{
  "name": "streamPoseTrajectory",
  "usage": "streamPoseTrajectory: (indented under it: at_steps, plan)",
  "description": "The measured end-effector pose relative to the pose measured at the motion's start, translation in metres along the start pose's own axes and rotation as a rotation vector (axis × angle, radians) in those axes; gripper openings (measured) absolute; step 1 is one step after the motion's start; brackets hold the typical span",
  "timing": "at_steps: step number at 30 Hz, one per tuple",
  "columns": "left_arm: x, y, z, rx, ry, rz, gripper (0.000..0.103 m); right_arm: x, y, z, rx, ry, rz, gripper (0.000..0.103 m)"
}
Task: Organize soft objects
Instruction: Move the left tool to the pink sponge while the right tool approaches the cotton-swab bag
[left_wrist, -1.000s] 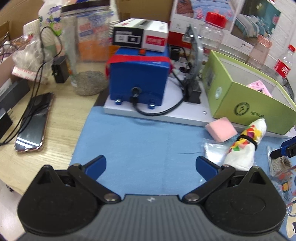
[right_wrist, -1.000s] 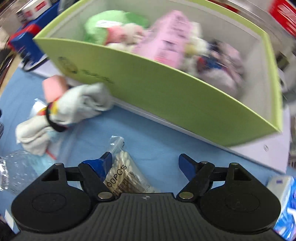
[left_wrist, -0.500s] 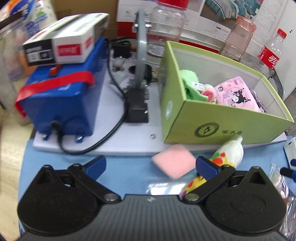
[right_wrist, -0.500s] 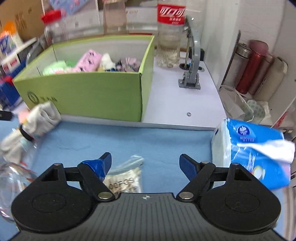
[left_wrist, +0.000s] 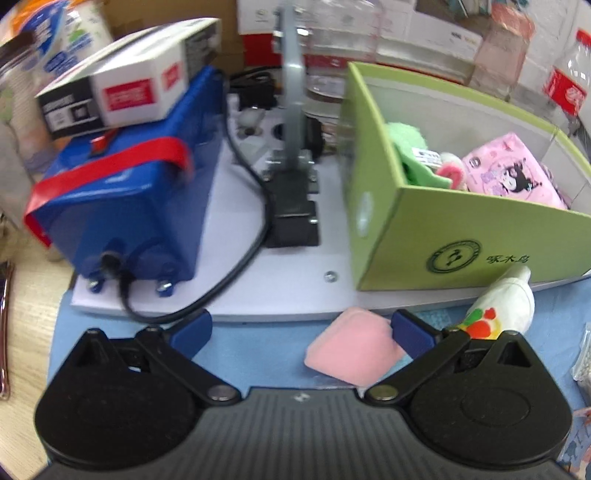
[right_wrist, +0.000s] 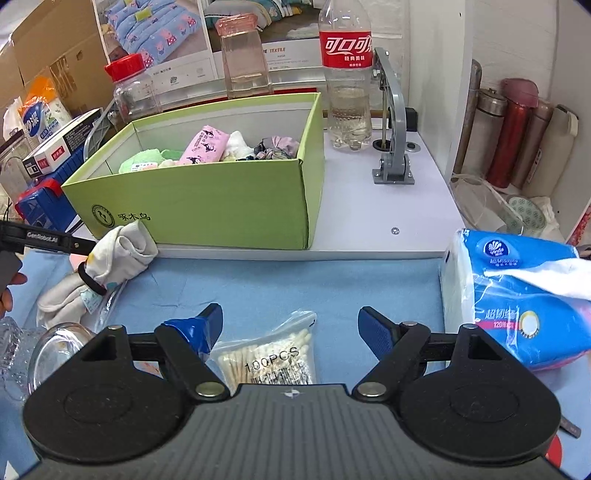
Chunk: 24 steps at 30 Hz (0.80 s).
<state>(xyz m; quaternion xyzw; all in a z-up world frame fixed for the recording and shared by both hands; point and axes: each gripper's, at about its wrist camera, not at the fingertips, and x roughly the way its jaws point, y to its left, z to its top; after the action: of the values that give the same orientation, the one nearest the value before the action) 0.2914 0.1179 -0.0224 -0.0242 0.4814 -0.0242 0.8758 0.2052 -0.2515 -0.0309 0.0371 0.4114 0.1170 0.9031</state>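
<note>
A green box (left_wrist: 461, 236) (right_wrist: 207, 199) on a white board holds several soft items: a green cloth, a pink packet, socks. On the blue mat a pink sponge (left_wrist: 351, 350) lies just inside the right finger of my open left gripper (left_wrist: 301, 328), untouched by the pads. A rolled white sock (left_wrist: 506, 306) (right_wrist: 110, 258) rests against the box front. My right gripper (right_wrist: 290, 325) stands open over a bag of cotton swabs (right_wrist: 269, 354), nothing pinched. The left gripper's arm shows at the left edge of the right wrist view.
A blue machine (left_wrist: 125, 206) with a white carton on top and a black cable sits left of the box. A blue tissue pack (right_wrist: 517, 291) lies right on the mat. Bottles (right_wrist: 345, 74), jars and flasks (right_wrist: 517, 129) stand behind. A glass item (right_wrist: 40, 347) sits lower left.
Both views swung: the left gripper moved right toward the green box until the pink sponge sat by its right finger. The right gripper pulled back from the box and levelled over the swab bag.
</note>
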Motion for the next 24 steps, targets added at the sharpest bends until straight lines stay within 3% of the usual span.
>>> streamPoseTrajectory:
  at_steps: [2,5,6,9,10,14,19,24]
  plan:
    - [-0.010,0.021,-0.005,-0.063,-0.001,-0.043,0.102,0.001,-0.003,-0.003,0.016,0.002,0.002,0.067]
    - [-0.027,0.046,-0.013,-0.117,-0.022,-0.029,0.102,0.001,-0.008,-0.007,0.044,0.004,0.006,0.067]
    - [-0.033,0.052,-0.016,-0.127,-0.034,0.001,0.102,0.000,-0.009,-0.009,0.052,0.003,0.009,0.067]
    - [-0.050,0.067,-0.021,-0.121,-0.071,0.211,0.102,-0.005,-0.011,-0.011,0.065,-0.005,0.004,0.067]
    - [-0.056,0.072,-0.024,-0.131,-0.085,0.241,0.102,-0.008,-0.011,-0.012,0.064,-0.010,0.005,0.067]
    - [-0.077,0.076,-0.027,-0.155,-0.114,0.123,0.102,-0.015,-0.009,-0.011,0.064,-0.031,0.015,0.067]
    - [-0.063,0.053,-0.024,-0.098,-0.100,0.111,0.102,-0.017,-0.005,-0.011,0.050,-0.029,0.017,0.067]
    - [-0.046,0.054,-0.025,-0.128,-0.064,0.091,0.102,-0.023,-0.010,-0.018,0.059,-0.033,0.010,0.067]
